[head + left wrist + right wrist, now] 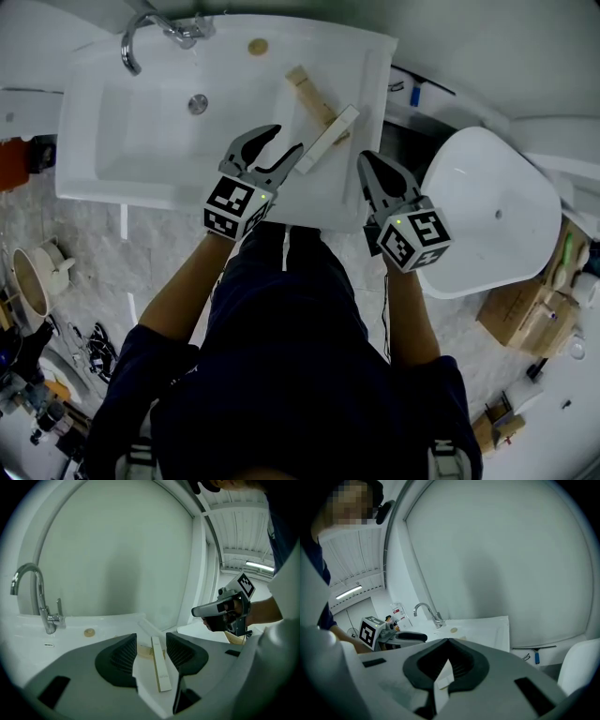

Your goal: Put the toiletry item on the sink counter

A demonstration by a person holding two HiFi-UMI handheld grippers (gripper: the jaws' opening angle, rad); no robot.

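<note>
— Where's our box (159, 671)?
— On the tabletop (281, 58), between the spread jaws of our left claw (151, 641); right claw (447, 641) pressed together. We should back straight out without nudging it

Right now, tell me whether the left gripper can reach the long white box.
Likely yes: the left gripper stands open with the long white box lying between its jaws, and nothing blocks the way.

White sink counter (323, 199) with a tan disc (257, 46), a beige bar (307, 89) and a white box (330, 136) across it.
</note>
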